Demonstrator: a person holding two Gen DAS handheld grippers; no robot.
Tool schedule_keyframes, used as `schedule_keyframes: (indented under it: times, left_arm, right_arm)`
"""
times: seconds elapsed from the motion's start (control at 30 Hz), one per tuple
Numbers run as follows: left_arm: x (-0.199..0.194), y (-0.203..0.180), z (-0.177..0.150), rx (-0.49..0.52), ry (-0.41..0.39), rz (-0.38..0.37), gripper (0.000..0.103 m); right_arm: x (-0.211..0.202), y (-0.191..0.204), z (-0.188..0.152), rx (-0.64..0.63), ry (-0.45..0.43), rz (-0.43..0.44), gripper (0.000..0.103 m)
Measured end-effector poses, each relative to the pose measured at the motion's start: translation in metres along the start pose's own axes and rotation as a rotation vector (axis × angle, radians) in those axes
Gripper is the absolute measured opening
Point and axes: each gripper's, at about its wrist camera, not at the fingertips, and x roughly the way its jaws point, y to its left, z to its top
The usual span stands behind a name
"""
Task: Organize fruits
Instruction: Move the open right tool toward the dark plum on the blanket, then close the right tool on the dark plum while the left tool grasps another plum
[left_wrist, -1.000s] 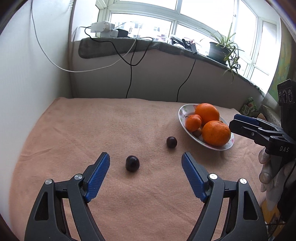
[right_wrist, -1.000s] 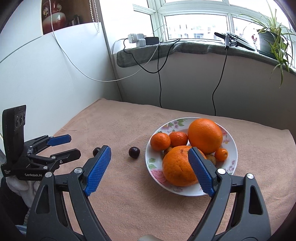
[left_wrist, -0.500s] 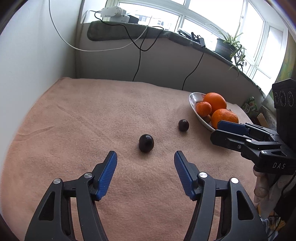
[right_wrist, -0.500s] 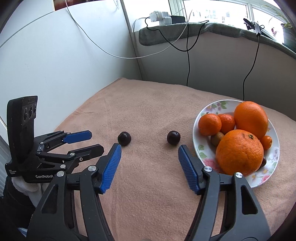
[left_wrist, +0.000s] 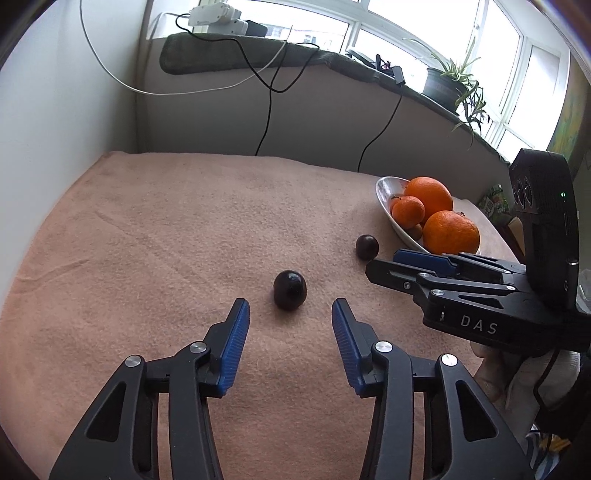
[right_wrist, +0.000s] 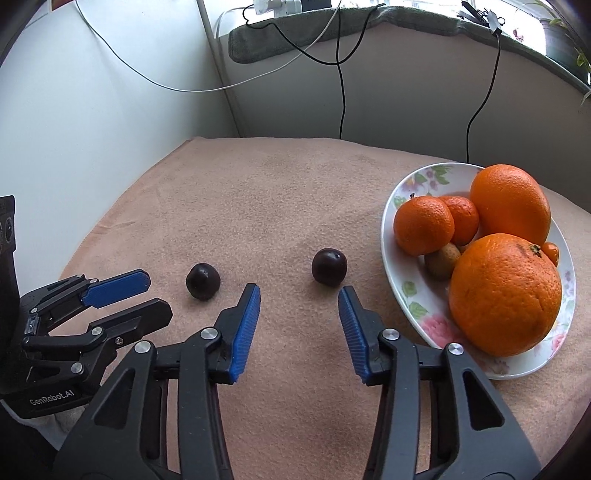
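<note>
Two grippers low over the cloth, both spread wide, nothing pinched. Left gripper (left_wrist: 290, 317) has the near plum (left_wrist: 290, 289) just ahead of its tips, roughly centred in the gap. Right gripper (right_wrist: 299, 295) sits the same way behind the far plum (right_wrist: 329, 266), which lies slightly right of the gap's centre.

Step in hand, by my read: final approach on both plums, one per gripper.

How to do it well:
- Push forward until each plum sits between the blue pads (right_wrist: 246, 325), not at the tips.
- Right side: nudge right first, so the fruit doesn't squirt out sideways.
- Stay low; the peach cloth (left_wrist: 184, 229) is soft, so skimming it should be fine.
- Close gently. Round and glossy, so it will likely roll or slip under an off-centre squeeze.

Plums: small, very dark purple, near black, smooth skin with a highlight. Both loose on the cloth, apart from each other; the far one is near the plate rim, not touching.

Beyond: floral plate (right_wrist: 402, 295) already holding oranges (right_wrist: 506, 293), mandarins and something small and brown. Little free room, so the plums probably go in near the front edge.
</note>
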Motion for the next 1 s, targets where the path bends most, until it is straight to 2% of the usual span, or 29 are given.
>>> schedule_keyframes:
  times: [0.4, 0.73, 0.77, 0.87, 1.0]
  left_arm:
    - [0.012, 0.004, 0.004, 0.029, 0.026, -0.023, 0.04]
    - [0.019, 0.007, 0.005, 0.036, 0.045, -0.044, 0.039]
    - [0.02, 0.007, 0.006, 0.035, 0.047, -0.045, 0.038]
    - [0.022, 0.009, 0.006, 0.03, 0.05, -0.055, 0.037]
    - [0.023, 0.011, 0.007, 0.02, 0.051, -0.064, 0.036]
  right_arm:
    - [0.018, -0.002, 0.005, 0.021, 0.002, -0.068, 0.038]
    - [0.027, 0.008, 0.013, 0.0, -0.011, -0.125, 0.037]
    - [0.027, 0.008, 0.014, -0.001, -0.014, -0.122, 0.037]
    - [0.016, 0.005, 0.015, 0.012, -0.053, -0.005, 0.037]
    - [0.012, -0.003, 0.014, 0.044, -0.042, -0.043, 0.035]
